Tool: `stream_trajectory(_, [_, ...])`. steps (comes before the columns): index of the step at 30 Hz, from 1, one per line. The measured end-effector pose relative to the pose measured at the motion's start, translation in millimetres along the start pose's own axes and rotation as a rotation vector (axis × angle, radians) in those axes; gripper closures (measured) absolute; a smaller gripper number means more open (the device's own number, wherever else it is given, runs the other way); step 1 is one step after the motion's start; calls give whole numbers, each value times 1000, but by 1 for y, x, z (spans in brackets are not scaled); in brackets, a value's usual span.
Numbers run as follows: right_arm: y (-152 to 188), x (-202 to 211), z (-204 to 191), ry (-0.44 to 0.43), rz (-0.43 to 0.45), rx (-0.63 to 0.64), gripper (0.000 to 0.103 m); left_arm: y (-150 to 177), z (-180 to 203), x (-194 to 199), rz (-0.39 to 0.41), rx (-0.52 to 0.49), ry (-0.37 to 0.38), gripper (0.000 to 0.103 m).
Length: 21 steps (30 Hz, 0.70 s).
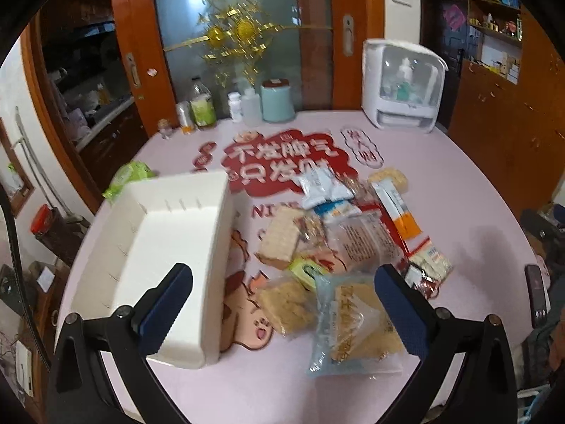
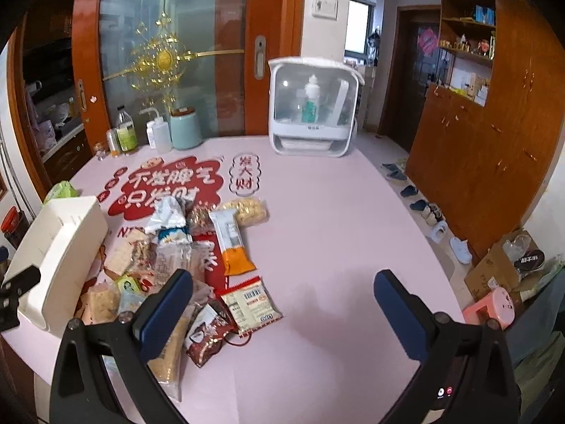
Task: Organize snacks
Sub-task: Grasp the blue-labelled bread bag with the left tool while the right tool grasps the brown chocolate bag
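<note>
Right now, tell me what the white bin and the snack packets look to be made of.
White bin: apparently rigid plastic, matte, with moulded slots along its inner walls. Snack packets: thin glossy plastic film, crinkled and partly see-through, so their contents show.

On the pink counter [image 2: 335,233] I read big white characters in a red cloud print [image 2: 166,187]: 不发脾气 above 只发财. Beside it, a smaller outlined badge [image 2: 244,175] reads 发大财 downward. Below the cloud I make out red letters "NI" [image 1: 259,211], the rest covered by snack packets. A dark tub [image 2: 528,260] in the box on the floor has white characters, too small for me to read. Packet labels are blurred.
</note>
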State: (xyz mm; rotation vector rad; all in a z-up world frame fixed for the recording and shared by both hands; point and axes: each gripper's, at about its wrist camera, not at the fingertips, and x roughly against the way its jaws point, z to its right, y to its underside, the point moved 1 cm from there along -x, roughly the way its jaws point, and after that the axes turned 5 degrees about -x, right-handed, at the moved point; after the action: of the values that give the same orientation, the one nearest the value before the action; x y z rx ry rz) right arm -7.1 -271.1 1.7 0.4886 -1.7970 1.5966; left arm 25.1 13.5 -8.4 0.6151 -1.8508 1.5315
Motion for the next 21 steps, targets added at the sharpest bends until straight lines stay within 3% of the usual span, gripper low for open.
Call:
stream_trajectory(8, [38, -41, -12, -49, -144, 10, 2, 36, 22, -43, -120, -21, 98, 0])
stream_trajectory(13, [68, -72, -28, -127, -260, 19, 19, 62, 42, -83, -243, -31, 187, 0])
stream_trajectory(21, [90, -109, -40, -226, -390, -32, 30, 82, 48, -121, -353, 28, 297, 0])
